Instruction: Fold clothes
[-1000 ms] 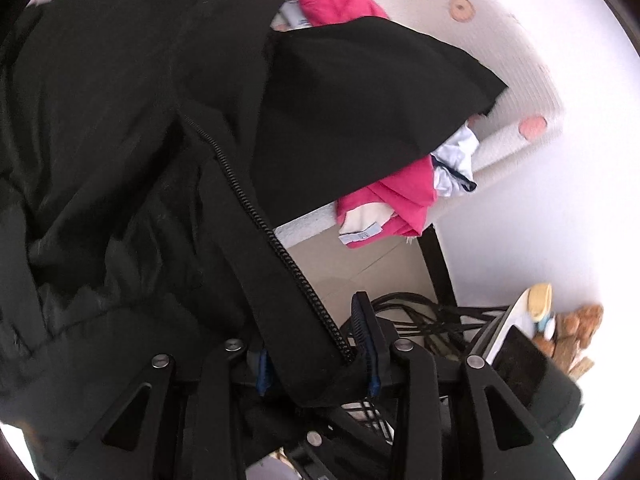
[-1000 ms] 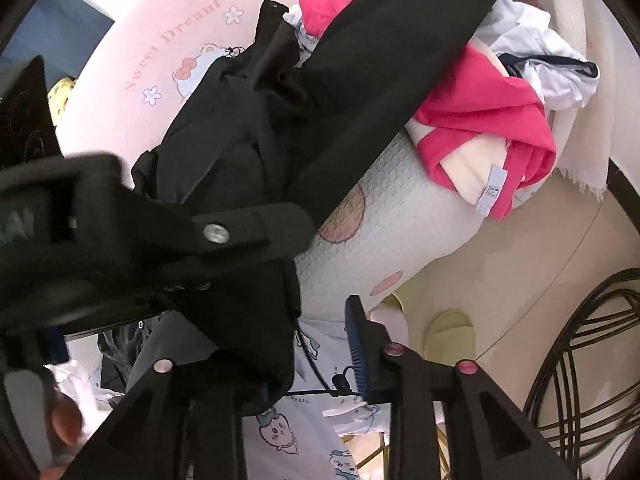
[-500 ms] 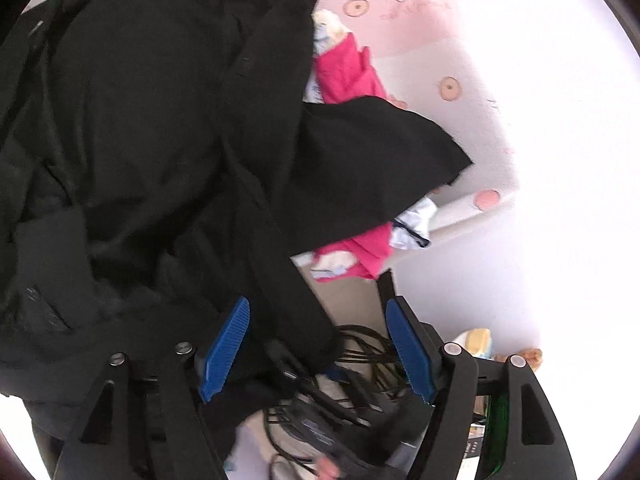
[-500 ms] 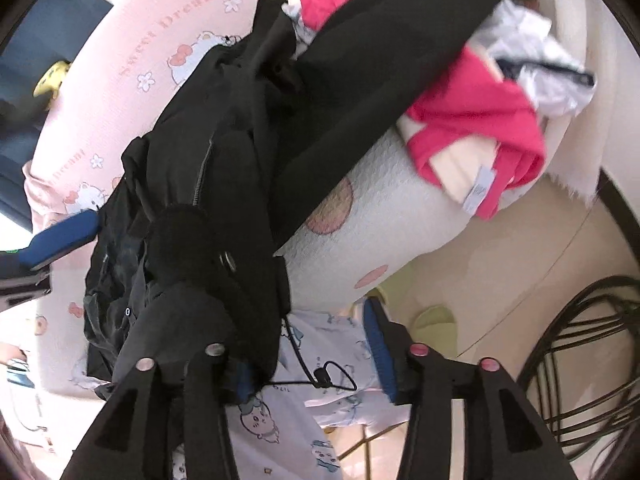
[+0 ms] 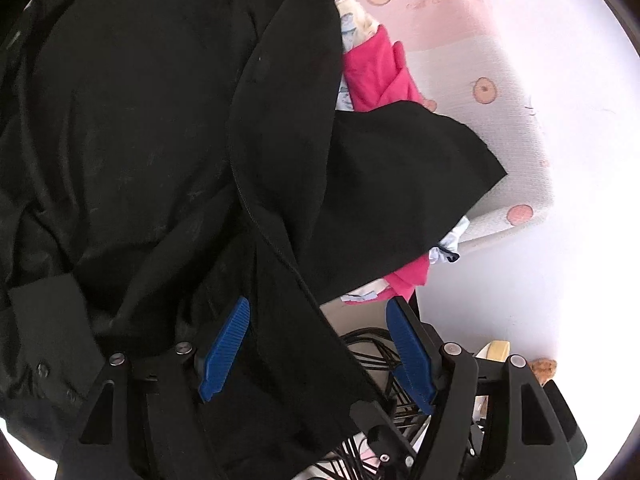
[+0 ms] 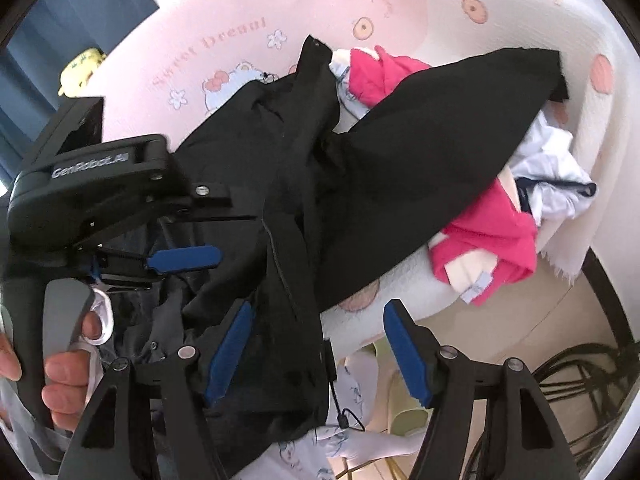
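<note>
Fingers of left gripper (image 5: 318, 350) spread open, right gripper (image 6: 316, 350) opening, black jacket (image 5: 160, 160) unpinched between.

hidden: pink garment (image 5: 376, 76) mostly under black jacket (image 5: 140, 140) | jacket cut off left

Black gripper frames (image 5: 316, 354), blue ribbed fingers (image 5: 224, 350), silver screws

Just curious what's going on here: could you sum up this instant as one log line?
step: fold clothes | left tongs: open, black jacket hem between them | right tongs: opening, jacket edge between them | pink top: untouched
</note>
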`<state>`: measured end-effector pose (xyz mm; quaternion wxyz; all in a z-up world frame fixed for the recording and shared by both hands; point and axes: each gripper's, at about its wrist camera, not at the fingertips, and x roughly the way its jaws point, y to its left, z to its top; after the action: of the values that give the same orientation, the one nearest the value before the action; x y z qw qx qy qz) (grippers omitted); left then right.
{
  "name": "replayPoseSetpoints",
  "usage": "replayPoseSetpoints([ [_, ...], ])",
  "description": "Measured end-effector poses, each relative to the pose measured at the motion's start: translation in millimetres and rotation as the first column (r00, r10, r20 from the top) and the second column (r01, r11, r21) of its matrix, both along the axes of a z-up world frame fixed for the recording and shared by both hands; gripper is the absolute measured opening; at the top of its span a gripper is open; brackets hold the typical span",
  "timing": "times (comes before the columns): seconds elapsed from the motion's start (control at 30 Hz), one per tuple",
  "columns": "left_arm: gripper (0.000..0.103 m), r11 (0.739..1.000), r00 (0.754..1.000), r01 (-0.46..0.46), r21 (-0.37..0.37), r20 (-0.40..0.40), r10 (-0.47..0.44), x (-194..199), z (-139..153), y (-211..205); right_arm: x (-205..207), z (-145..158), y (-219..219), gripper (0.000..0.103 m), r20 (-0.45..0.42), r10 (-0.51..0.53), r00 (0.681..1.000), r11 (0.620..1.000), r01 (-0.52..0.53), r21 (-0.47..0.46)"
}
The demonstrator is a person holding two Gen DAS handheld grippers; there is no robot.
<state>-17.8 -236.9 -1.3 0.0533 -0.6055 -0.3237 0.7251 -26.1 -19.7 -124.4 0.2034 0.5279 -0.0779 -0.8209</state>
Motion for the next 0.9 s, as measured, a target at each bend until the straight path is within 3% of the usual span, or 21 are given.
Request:
replayPoseSetpoints([
  [0.33,0.068,0.998,0.997,-0.063,0.008,0.053,0.063,-40,-47,-7,-22,-28,-22,0.068,0.086,0.04,0.996,0.998,-0.045,0.052],
  [0.5,0.053,0.996,0.994,-0.084,0.01,0.071,0.083,-50,-69,-6,-24,-42,-16,0.066,0.115,0.035,0.993,0.997,-0.042,0.067],
  [0.57,0.051,0.996,0.993,-0.09,0.029,0.08,0.087,-53,-74,-4,-25,-44,-14,0.046,0.124,0.048,0.991,0.997,-0.056,0.06],
  [0.6,0.049,0.995,0.992,-0.096,0.041,0.087,0.092,-54,-76,-3,-25,-44,-14,0.042,0.125,0.056,0.991,0.996,-0.064,0.061],
  [0.67,0.034,0.993,0.991,-0.104,0.057,0.093,0.099,-56,-78,0,-23,-44,-16,0.026,0.121,0.098,0.988,0.993,-0.105,0.054],
  [0.77,0.029,0.994,0.99,-0.108,0.035,0.091,0.104,-57,-75,8,-21,-43,-14,0.014,0.128,0.112,0.985,0.993,-0.117,0.029],
  [0.8,0.02,0.994,0.991,-0.105,0.029,0.083,0.102,-57,-72,11,-20,-42,-13,0.011,0.127,0.11,0.986,0.993,-0.114,0.026],
  [0.9,0.017,0.995,0.994,-0.093,0.036,0.064,0.091,-58,-64,23,-19,-36,-1,0.009,0.121,0.067,0.99,0.997,-0.069,0.017],
])
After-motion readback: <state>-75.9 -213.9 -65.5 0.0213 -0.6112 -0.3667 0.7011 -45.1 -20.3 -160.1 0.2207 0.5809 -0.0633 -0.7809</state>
